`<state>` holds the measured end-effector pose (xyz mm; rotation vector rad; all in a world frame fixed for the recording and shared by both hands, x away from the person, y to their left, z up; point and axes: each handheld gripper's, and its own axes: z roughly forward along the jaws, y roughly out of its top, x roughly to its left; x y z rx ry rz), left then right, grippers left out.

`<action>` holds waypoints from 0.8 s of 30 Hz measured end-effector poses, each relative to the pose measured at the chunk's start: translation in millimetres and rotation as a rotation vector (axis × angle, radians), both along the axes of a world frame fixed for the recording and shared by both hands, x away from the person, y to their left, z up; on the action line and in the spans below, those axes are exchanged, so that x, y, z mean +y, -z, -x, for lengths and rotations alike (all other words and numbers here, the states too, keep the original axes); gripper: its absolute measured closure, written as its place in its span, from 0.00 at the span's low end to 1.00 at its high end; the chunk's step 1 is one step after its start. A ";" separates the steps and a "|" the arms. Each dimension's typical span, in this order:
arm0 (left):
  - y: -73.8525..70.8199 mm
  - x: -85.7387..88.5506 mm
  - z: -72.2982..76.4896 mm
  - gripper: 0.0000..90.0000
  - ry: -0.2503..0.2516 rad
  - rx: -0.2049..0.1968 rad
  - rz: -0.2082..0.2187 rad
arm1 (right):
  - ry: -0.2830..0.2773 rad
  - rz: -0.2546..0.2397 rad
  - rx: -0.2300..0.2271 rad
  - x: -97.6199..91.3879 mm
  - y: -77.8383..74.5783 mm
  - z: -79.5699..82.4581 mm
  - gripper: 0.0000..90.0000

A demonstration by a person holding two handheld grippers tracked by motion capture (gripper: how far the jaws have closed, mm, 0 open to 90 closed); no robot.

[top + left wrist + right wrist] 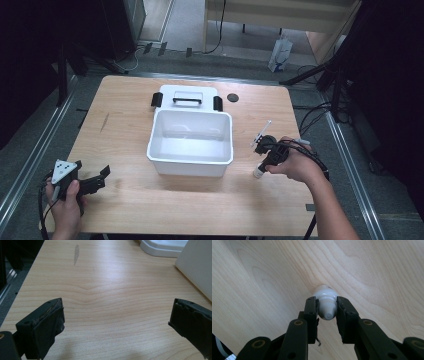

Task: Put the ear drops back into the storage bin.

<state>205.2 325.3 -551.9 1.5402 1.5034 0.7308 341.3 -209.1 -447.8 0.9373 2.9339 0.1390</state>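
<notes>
- Looking down from the high view, the right gripper (262,161) points down at a small white plastic bottle (258,172) standing on the pale wooden table (125,100), just right of the open white plastic storage bin (191,142). The bin's white lid with a black handle (187,96) lies behind it. The left gripper (97,180) rests near the table's front left corner, well apart from the bottle.
- In the left gripper view, the jaws stand wide with bare table between them; nothing is held.
- In the right gripper view, the black pads (312,308) press on both sides of the bottle's capped neck (326,305).
- Judgement: the grasp step is in hand. The next move calls for a straight lift, then carrying over the bin's rim, presumably for placement inside.
</notes>
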 end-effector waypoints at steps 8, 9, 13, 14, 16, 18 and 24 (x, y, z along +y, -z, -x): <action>0.0 0.2 0.0 0.00 0.001 0.001 0.001 | -0.017 -0.013 -0.025 6.3 -13.8 -5.3 0.80; 0.0 0.2 0.0 0.00 0.001 0.001 0.001 | -0.016 -0.008 -0.029 7.4 -16.5 -6.2 0.80; -0.1 0.3 -0.1 0.00 0.001 0.002 0.002 | -0.021 -0.012 -0.044 12.9 -29.7 -11.2 0.80; -0.1 0.3 -0.1 0.00 0.001 0.002 0.002 | -0.021 -0.012 -0.044 12.9 -29.7 -11.2 0.80; 0.0 0.3 0.0 0.00 0.000 0.001 0.002 | -0.025 -0.011 -0.053 16.6 -38.4 -13.7 0.80; 0.0 0.3 0.1 0.00 0.001 0.000 0.002 | -0.025 -0.012 -0.059 20.2 -46.0 -15.7 0.80; -0.1 0.6 0.1 0.00 0.001 0.001 0.003 | -0.026 -0.008 -0.075 31.7 -69.0 -23.6 0.80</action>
